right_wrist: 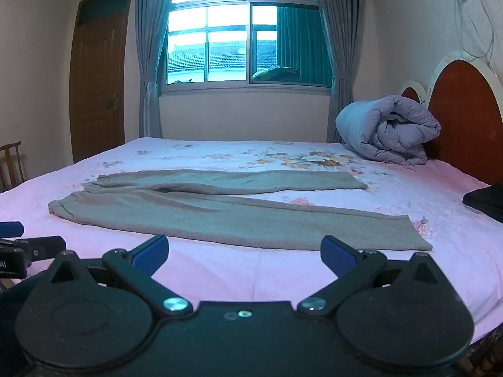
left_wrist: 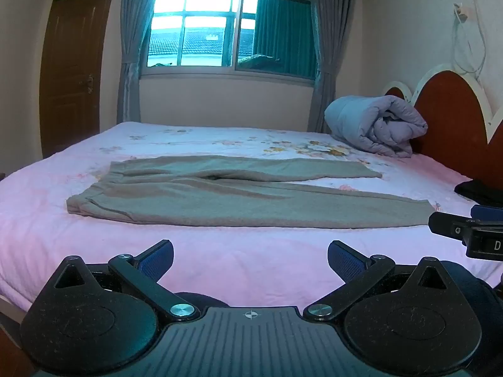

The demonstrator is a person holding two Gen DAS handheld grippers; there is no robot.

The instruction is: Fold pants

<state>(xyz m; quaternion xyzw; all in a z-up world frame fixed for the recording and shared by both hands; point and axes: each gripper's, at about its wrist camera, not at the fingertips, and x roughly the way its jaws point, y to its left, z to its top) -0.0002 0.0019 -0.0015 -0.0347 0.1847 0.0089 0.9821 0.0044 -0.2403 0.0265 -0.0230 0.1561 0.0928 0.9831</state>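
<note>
The pants (left_wrist: 239, 194) are laid flat on the bed (left_wrist: 251, 257), legs spread apart. Both the left tongs (left_wrist: 250, 256) and right tongs (right_wrist: 244, 251) are held wide open, empty. The near leg's edge should be gripped at waistband and hem together.

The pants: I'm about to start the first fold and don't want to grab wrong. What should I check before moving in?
1. Pants lie flat on the bed, legs spread apart: ok.
2. Left gripper open, holding nothing: ok.
3. Right gripper open, holding nothing: ok.
4. Near leg's cuff exposed at the right: ok.
5. Waistband reachable at the left: ok.
6. Rolled quilt and dark garment apart from the pants: ok.
</note>
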